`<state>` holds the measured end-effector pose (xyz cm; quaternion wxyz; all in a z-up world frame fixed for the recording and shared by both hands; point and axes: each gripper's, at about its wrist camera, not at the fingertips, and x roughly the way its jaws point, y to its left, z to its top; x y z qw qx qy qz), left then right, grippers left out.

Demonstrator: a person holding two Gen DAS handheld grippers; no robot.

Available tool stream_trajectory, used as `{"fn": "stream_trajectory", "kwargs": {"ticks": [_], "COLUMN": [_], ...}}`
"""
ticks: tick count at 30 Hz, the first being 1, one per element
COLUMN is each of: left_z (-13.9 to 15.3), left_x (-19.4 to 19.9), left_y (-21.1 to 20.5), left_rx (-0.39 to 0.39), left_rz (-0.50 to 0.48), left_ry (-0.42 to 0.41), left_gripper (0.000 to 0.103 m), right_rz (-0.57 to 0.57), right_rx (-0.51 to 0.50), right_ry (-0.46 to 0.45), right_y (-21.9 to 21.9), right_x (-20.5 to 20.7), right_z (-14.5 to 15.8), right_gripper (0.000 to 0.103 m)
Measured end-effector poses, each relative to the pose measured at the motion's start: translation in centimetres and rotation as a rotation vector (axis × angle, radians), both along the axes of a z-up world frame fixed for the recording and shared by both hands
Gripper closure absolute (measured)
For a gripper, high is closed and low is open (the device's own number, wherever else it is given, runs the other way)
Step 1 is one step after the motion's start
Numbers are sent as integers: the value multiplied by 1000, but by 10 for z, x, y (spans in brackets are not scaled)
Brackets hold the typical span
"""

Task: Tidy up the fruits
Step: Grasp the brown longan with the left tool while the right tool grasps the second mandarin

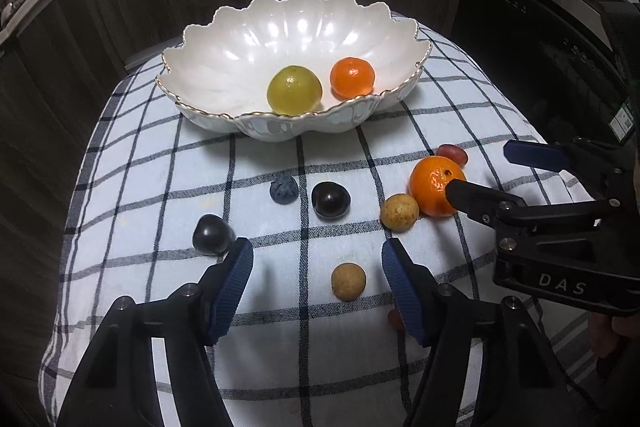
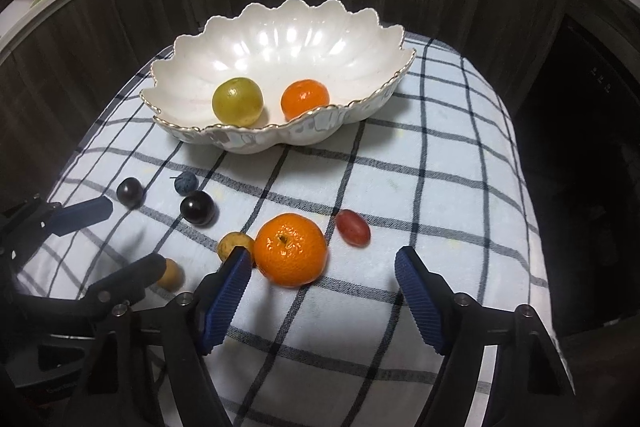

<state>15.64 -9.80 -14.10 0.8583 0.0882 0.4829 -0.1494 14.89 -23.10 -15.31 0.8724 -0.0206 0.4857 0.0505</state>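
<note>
Along the left part of the tabletop (image 1: pixel 132 195), which a checked cloth covers, a dark plum (image 1: pixel 213 234) lies just beside the left finger of the left hand-held gripper (image 1: pixel 318 261). That gripper's jaws are spread and pinch nothing; a small tan fruit (image 1: pixel 348 281) sits on the cloth between them, untouched. Further in lie a blue-grey berry (image 1: pixel 283 189) and a 2nd dark plum (image 1: pixel 330 199), near each other.

Toward the far edge stands the scalloped white bowl (image 2: pixel 192 55), already holding 1 yellow-green fruit (image 2: pixel 237 101) and 1 mandarin (image 2: pixel 305 98).

On the right part, the right hand-held gripper (image 2: pixel 324 265) is also spread and empty. A loose mandarin (image 2: pixel 291 249) sits between its fingers, close to the left one, with a 2nd tan fruit (image 2: pixel 234 243) touching it and a red grape (image 2: pixel 352 227) just beside.

Likely risks: the mandarin sits off-centre, so a closing left finger may shove it sideways or trap the tan fruit too. Round fruit may roll off the tabletop's right edge. The 2 hand-held grippers work close together and could collide.
</note>
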Motion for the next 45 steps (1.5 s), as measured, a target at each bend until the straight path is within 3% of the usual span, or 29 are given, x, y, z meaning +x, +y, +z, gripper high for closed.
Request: {"fn": "stream_trajectory", "kwargs": {"ticks": [10, 17, 25, 30, 45], "left_z": [-15, -20, -28, -33, -29], "left_x": [0, 0, 2, 1, 0], "left_y": [-2, -3, -6, -10, -9], "left_rx": [-19, -27, -41, -33, -38], "left_rz": [-25, -27, -35, -47, -42], "left_ry": [42, 52, 81, 92, 77], "left_gripper": [47, 54, 71, 79, 81], "right_rz": [13, -1, -9, 3, -4], "right_rx": [35, 51, 99, 135, 148], "right_ry": [6, 20, 28, 33, 36], "right_y": [7, 9, 8, 9, 9], "right_x": [6, 15, 18, 18, 17], "right_z": [-10, -19, -25, -26, -25], "right_gripper": [30, 39, 44, 55, 58]}}
